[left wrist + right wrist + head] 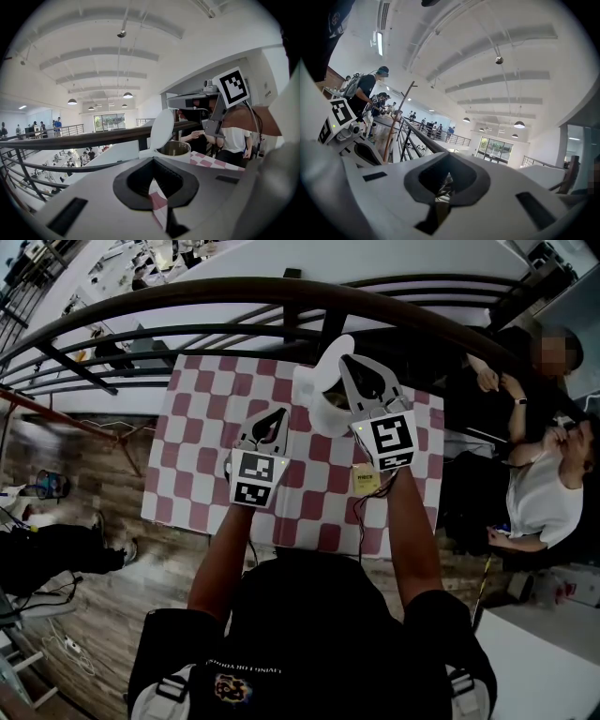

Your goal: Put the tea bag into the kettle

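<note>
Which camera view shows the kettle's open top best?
The left gripper view: the kettle stands past the jaws, its lid raised and the steel inside showing. The head view shows only the lid and some white body behind the right gripper. The right gripper view does not show it.

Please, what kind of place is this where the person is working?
Probably an upper gallery inside a large open hall, perhaps an office or workshop. A dark railing runs behind the checkered table, a lower floor with desks shows beyond it, and pendant lamps hang from a high white ceiling.
</note>
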The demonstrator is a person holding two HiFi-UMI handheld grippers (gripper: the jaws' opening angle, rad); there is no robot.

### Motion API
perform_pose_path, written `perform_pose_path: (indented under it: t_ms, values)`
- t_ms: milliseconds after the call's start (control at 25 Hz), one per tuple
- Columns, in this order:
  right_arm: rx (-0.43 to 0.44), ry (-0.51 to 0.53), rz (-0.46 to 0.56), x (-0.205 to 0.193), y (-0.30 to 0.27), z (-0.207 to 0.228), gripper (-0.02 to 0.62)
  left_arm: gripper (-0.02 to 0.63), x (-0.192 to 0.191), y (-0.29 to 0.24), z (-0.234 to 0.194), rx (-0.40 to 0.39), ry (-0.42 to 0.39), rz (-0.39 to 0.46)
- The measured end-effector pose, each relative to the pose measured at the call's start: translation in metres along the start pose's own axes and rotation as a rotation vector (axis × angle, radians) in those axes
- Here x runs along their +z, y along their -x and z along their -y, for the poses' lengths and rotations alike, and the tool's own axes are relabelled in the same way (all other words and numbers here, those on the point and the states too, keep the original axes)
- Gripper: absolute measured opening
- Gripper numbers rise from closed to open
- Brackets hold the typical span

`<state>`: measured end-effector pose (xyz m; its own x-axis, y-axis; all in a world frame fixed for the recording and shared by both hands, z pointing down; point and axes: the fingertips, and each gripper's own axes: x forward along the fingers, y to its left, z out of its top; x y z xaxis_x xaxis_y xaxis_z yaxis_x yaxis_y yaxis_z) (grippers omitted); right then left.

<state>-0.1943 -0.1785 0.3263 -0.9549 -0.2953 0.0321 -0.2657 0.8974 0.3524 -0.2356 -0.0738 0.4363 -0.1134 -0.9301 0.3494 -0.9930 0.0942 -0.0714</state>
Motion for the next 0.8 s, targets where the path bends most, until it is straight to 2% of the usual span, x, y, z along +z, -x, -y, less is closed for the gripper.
perform_pose_path:
  t_ms: [800]
  values:
    - [-0.054,-0.085,-0.069,-0.036,0.019,0.018,0.012,0.006,-0.003,-0.007,0.007,-0.016,0.0,-0.015]
